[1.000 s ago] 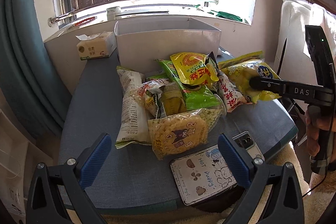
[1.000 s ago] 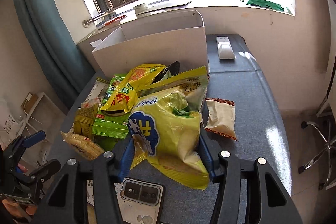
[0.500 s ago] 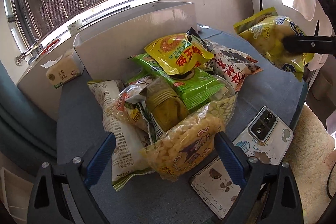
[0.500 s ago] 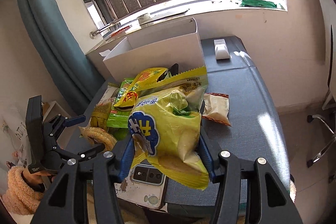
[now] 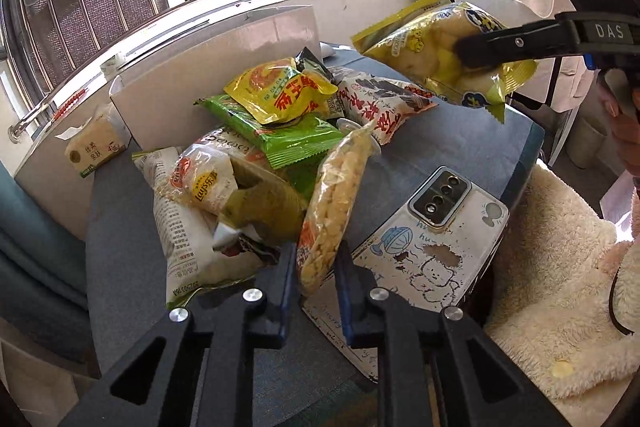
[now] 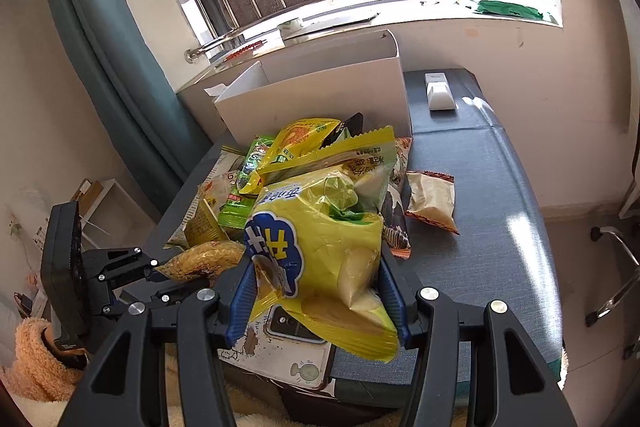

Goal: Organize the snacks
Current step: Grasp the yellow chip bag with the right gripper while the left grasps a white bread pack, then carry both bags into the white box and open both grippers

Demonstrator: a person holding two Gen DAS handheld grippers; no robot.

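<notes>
Both hand-held grippers gripping snack bags above the bench.

The left hand-held gripper (image 5: 316, 267) is pinched nearly closed on the lower edge of the clear bag of yellow puffs (image 5: 334, 203) — it stands on edge at the near side of the snack pile (image 5: 280, 123), beside the phone (image 5: 432, 239). The right hand-held gripper (image 6: 316, 291) clamps the yellow chip bag (image 6: 320, 243), lifted clear of the blue bench (image 6: 480, 187) before the white box (image 6: 316, 95).

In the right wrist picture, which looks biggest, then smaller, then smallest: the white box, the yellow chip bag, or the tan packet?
1. Yellow chip bag, though nearness inflates it
2. White box, similar in size
3. Tan packet
</notes>
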